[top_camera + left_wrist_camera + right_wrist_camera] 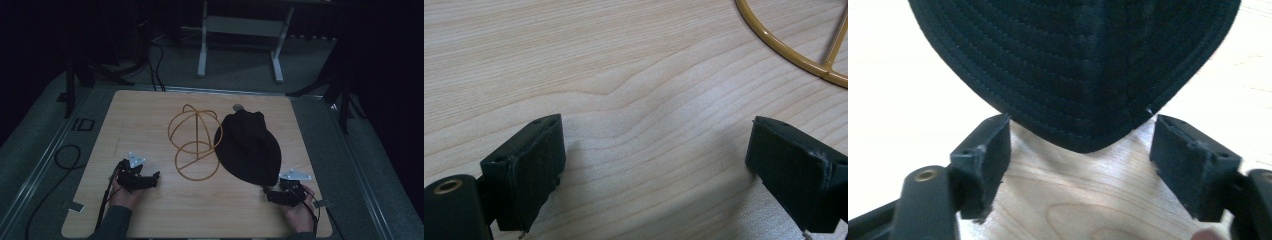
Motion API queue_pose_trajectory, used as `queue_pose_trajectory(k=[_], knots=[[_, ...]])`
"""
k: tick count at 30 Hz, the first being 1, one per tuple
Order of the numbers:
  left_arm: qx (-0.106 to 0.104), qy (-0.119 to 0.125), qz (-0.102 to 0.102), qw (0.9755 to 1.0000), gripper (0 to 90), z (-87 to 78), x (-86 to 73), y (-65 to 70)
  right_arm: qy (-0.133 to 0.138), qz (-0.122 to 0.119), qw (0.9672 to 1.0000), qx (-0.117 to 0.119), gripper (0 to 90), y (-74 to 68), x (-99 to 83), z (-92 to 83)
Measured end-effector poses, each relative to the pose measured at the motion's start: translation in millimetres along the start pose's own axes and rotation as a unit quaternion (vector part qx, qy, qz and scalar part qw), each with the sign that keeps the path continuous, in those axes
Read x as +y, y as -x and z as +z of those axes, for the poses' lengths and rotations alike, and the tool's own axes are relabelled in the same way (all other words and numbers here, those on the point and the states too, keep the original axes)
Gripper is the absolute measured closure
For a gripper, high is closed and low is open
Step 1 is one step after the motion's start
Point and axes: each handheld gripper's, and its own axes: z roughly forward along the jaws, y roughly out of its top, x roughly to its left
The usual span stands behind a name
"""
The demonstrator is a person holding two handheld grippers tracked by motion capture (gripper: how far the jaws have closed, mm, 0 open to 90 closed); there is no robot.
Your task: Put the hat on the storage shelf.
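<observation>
— What is seen at the left of the wooden table (150,120)?

— The left gripper (150,179) is held low over bare wood, jaws spread; a gold wire stand (194,142) is set just right of it.

— And further right?

— A black cap (250,145) is laid beside the stand. The right gripper (274,194) is held at its near tip, jaws spread, nothing pinched.

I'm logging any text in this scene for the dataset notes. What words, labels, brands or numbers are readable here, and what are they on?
"ID": dark marking on the grey floor just left of the wooden table, as best it reads in the dim high view.
No readable text on the black hat, the gold wire stand, the left tool or the right tool.
</observation>
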Motion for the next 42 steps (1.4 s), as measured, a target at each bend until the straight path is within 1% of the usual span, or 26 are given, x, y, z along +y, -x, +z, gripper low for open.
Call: queue_pose_trajectory(k=[2, 5, 6, 9, 17, 22, 27, 31, 34, 37, 38, 39, 42], knots=[[0.0, 0.0, 0.0, 1.0, 9.5, 0.0, 0.0, 0.0, 0.006, 0.002, 1.0, -0.001, 21.4, 0.1, -1.9, -0.2], [0.0, 0.0, 0.0, 1.0, 9.5, 0.1, 0.0, 0.0, 0.007, 0.002, 1.0, -0.002, 20.9, 0.3, -2.7, -0.5], [0.0, 0.001, -0.001, 1.0, 9.5, 0.0, -0.2, 0.3, 0.008, 0.0, 1.0, -0.002, 19.2, 0.7, -3.4, -0.6], [0.0, 0.001, -0.002, 1.0, 9.5, -0.1, -0.3, 0.3, 0.009, -0.003, 0.9999, 0.002, 18.2, 1.1, -4.2, -0.5], [0.0, 0.001, -0.001, 1.0, 9.5, -0.1, -0.3, 0.3, 0.011, -0.006, 0.9999, 0.005, 18.3, 1.4, -5.5, -1.1], [0.0, 0.001, -0.002, 1.0, 9.5, -0.1, -0.3, 0.4, 0.008, -0.006, 0.9999, 0.005, 18.6, 1.1, -5.0, -1.6], [0.0, 0.001, -0.002, 1.0, 9.5, -0.1, -0.3, 0.4, -0.004, -0.009, 0.9999, 0.007, 20.6, 2.2, -3.1, -3.0], [0.0, 0.001, -0.002, 1.0, 9.5, -0.1, -0.3, 0.4, -0.028, -0.02, 0.9993, 0.017, 21.8, 4.3, 1.9, -4.0], [0.0, 0.001, -0.002, 1.0, 9.4, -0.1, -0.3, 0.3, -0.045, -0.031, 0.9981, 0.027, 23.3, 7.6, 5.3, -5.3], [0.0, 0.0, -0.001, 1.0, 9.4, 0.0, -0.1, 0.1, -0.064, -0.041, 0.9965, 0.033, 27.8, 10.0, 9.0, -7.3], [0.0, 0.0, -0.001, 1.0, 9.4, 0.0, -0.1, 0.1, -0.064, -0.041, 0.9965, 0.033, 27.8, 10.0, 9.0, -7.3], [0.0, 0.0, -0.001, 1.0, 9.5, 0.0, -0.1, 0.2, -0.07, -0.043, 0.9958, 0.039, 30.5, 11.5, 10.7, -8.0], [0.0, 0.001, -0.001, 1.0, 9.4, 0.0, -0.1, 0.2, -0.072, -0.045, 0.9955, 0.042, 31.4, 12.3, 13.6, -10.9]])
